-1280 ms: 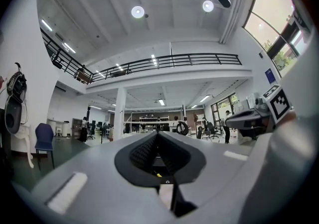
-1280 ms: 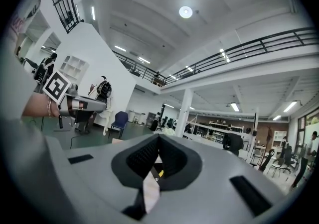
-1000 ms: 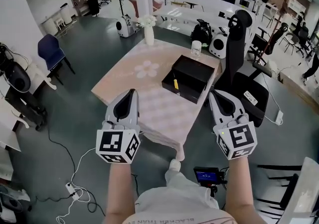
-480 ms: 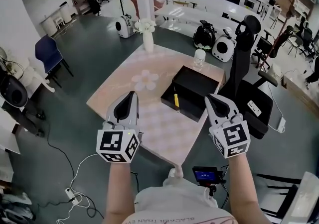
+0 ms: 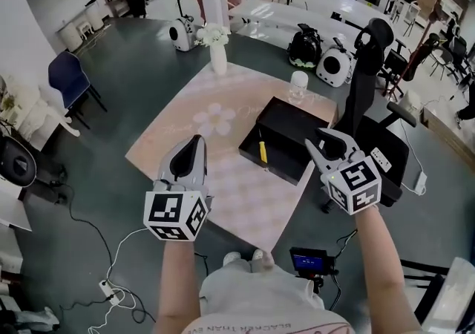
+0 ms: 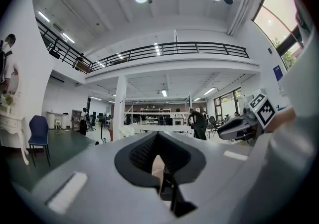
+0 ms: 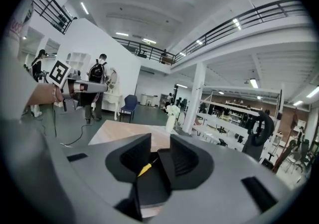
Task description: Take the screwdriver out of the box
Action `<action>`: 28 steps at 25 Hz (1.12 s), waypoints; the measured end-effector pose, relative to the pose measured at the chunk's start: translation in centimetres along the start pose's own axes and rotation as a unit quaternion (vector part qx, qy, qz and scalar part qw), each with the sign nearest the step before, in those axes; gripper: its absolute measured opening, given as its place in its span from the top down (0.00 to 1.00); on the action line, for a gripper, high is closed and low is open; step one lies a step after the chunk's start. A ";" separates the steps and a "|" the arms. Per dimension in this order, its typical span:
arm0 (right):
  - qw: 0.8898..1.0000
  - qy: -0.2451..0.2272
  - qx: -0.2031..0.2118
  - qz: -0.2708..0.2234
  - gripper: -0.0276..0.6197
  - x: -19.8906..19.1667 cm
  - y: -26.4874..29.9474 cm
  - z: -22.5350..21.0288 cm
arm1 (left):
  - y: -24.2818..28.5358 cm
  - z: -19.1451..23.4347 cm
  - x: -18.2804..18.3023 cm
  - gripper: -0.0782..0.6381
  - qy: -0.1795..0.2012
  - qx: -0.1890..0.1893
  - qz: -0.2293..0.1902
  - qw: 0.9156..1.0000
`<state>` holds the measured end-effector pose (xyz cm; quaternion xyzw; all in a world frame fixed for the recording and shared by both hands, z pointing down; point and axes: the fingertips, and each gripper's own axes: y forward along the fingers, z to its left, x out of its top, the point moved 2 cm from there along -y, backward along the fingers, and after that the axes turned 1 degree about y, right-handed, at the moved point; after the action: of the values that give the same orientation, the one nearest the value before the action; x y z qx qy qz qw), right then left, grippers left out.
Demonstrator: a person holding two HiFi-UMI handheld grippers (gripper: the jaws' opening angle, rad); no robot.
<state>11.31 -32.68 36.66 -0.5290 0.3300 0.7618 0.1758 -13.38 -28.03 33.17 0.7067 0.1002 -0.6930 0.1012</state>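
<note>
A black box (image 5: 286,132) stands open on the right part of the pink table (image 5: 215,147), with a yellow-handled screwdriver (image 5: 262,150) lying in its left end. My left gripper (image 5: 194,141) is shut and empty, held above the table's near edge to the left of the box. My right gripper (image 5: 327,142) hovers at the box's right near corner; its jaws have just been opening and stand a little apart with nothing between them. The right gripper view looks between those jaws (image 7: 159,141) at the box (image 7: 152,188) and the screwdriver (image 7: 144,169). In the left gripper view that gripper's pads (image 6: 157,136) meet.
A white vase with flowers (image 5: 217,54) stands at the table's far edge and a pale cup (image 5: 298,86) behind the box. A black office chair (image 5: 371,87) is close to the table's right side. Cables and a power strip (image 5: 111,284) lie on the floor at the left.
The table and box have come closer under both grippers. The right gripper has shifted right, tilted down toward the box, and its jaws have parted. The left gripper stays shut.
</note>
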 end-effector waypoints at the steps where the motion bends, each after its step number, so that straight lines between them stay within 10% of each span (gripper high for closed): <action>1: 1.000 -0.002 0.009 0.008 0.79 -0.3 0.2 -0.2 | 0.1 0.0 -0.1 0.88 0.000 -0.002 0.002 1.000; 13: 0.980 0.014 0.118 0.159 0.51 -1.1 5.3 -0.4 | 2.9 1.8 -1.1 0.88 0.002 -0.032 0.017 0.999; 21: 0.923 0.174 0.146 0.312 0.51 -5.3 10.8 0.9 | 6.3 3.2 -2.7 0.88 -0.017 -0.055 0.029 0.998; 28: 0.885 0.220 0.127 0.390 0.55 -9.3 15.7 2.7 | 8.5 3.9 -4.9 0.88 -0.032 -0.066 0.047 0.996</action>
<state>3.28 -41.33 50.79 -0.4849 0.6339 0.5842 -0.1476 -14.80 -37.32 38.01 0.6801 0.1095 -0.7013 0.1834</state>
